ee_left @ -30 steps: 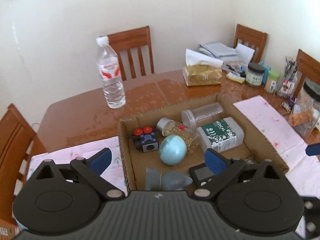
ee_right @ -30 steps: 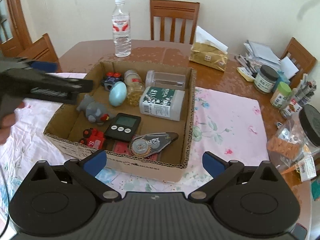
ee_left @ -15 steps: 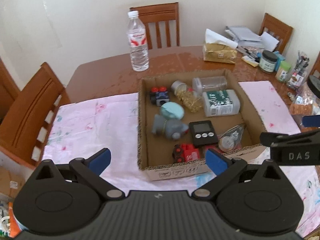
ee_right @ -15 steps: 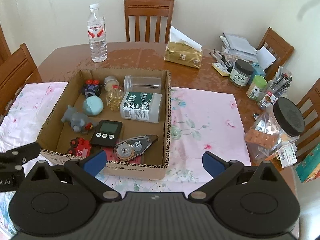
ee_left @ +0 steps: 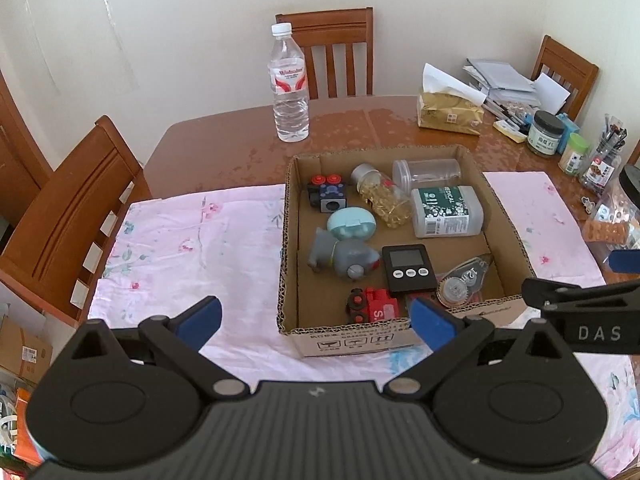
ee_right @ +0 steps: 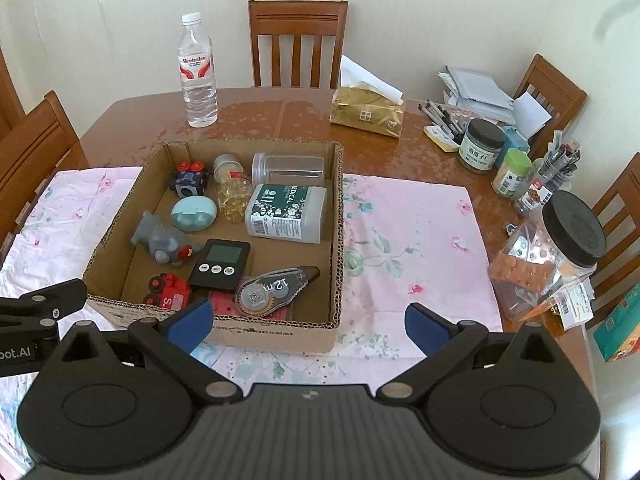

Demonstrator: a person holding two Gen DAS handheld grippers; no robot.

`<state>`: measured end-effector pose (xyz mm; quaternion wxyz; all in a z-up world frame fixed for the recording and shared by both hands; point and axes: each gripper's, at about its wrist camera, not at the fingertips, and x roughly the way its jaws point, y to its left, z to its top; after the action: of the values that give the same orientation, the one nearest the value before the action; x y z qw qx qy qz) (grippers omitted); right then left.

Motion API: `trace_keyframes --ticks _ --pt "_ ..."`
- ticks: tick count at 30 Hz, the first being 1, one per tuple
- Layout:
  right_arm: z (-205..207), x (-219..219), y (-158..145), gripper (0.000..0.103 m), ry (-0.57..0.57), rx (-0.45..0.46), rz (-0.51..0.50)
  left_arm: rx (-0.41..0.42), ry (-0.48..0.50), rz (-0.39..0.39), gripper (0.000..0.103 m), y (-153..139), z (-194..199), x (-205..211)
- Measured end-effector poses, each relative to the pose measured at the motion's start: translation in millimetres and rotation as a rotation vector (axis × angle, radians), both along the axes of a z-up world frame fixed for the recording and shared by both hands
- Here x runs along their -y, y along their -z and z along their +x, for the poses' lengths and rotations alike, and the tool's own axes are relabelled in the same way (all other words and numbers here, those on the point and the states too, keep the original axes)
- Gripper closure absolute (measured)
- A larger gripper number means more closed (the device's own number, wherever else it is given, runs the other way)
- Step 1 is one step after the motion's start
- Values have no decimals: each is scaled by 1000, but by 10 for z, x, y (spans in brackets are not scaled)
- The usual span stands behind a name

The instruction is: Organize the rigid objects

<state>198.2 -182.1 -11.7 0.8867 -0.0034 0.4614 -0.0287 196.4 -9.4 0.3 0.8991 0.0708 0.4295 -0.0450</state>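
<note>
A cardboard box (ee_left: 508, 220) (ee_right: 338, 216) sits on a pink floral cloth. It holds a grey toy (ee_left: 340, 254), a teal egg-shaped case (ee_left: 351, 223), a black timer (ee_left: 407, 268), a red toy train (ee_left: 372, 306), a correction tape (ee_right: 276, 286), a green-labelled bottle (ee_right: 290, 212), a capsule bottle (ee_right: 232, 192), a clear jar (ee_right: 288, 168) and a black cube toy (ee_right: 188, 180). My left gripper (ee_left: 316, 320) is open and empty, held back near the box's front left. My right gripper (ee_right: 308, 320) is open and empty at the box's front right.
A water bottle (ee_left: 288, 88) stands behind the box. A tissue pack (ee_right: 366, 110), jars, pens and papers crowd the table's right side. A black-lidded jar (ee_right: 556, 248) lies at the right. Wooden chairs (ee_left: 68, 216) surround the table.
Both grippers have pulled back and up from the box, so the whole box and table now show. The left gripper moved from over the box to its front left.
</note>
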Motion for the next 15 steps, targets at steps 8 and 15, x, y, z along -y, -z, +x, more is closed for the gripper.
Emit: trace_keyframes --ticks 8,15 --pt "-14 7 -11 0 1 1 8 3 -7 1 3 -6 -4 14" --pt "-26 -6 -18 0 -4 4 9 4 -19 6 3 -6 12 -7"
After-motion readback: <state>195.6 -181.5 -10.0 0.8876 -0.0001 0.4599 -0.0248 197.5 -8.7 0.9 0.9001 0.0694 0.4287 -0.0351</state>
